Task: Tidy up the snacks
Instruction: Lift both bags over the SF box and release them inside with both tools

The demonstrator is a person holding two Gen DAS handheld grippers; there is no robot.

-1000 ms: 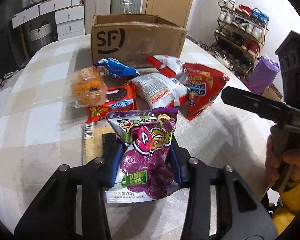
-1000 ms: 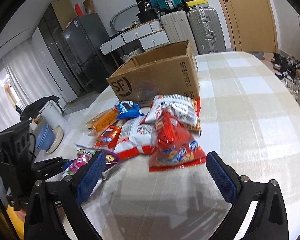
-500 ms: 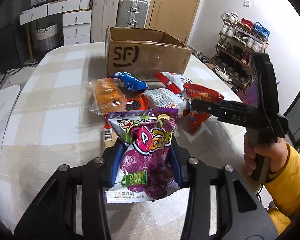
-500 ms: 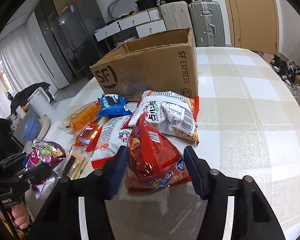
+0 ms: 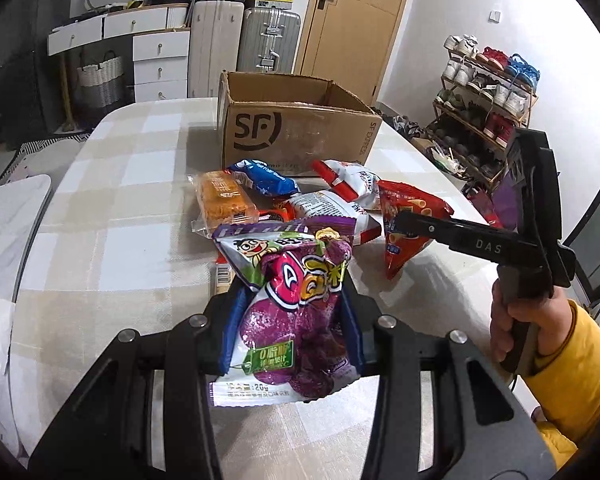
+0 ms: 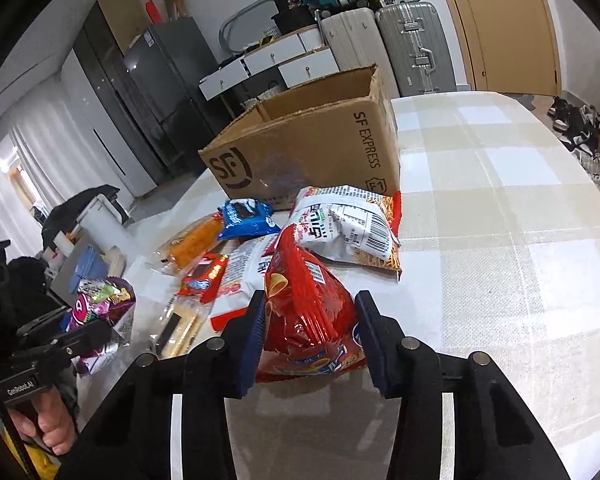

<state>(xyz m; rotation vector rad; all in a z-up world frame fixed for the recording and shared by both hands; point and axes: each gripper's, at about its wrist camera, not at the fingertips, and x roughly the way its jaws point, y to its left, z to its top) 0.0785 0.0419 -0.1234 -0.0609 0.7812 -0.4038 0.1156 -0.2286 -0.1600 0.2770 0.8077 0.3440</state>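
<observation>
My left gripper [image 5: 290, 320] is shut on a purple snack bag [image 5: 300, 276], held upright above the checked tablecloth. In the right wrist view the same bag [image 6: 104, 300] shows at the far left in that gripper [image 6: 72, 320]. My right gripper [image 6: 310, 312] is shut on a red snack bag [image 6: 300, 292], its blue pads pressing both sides; the bag's bottom rests on the table. From the left wrist view the right gripper [image 5: 404, 220] reaches in from the right onto the red bag [image 5: 412, 204]. An open SF cardboard box [image 5: 296, 128] stands behind the snack pile.
Between the grippers and the box [image 6: 308, 156] lie an orange cake packet [image 5: 224, 200], a blue cookie bag [image 5: 264, 178], two white-and-red bags [image 5: 332, 208] and a cracker packet [image 5: 222, 276]. Suitcases, drawers and a shoe rack [image 5: 484, 92] stand beyond the table.
The right gripper's jaws went from wide open to closed on the red bag. The left gripper rose and drew back a little with the purple bag.
</observation>
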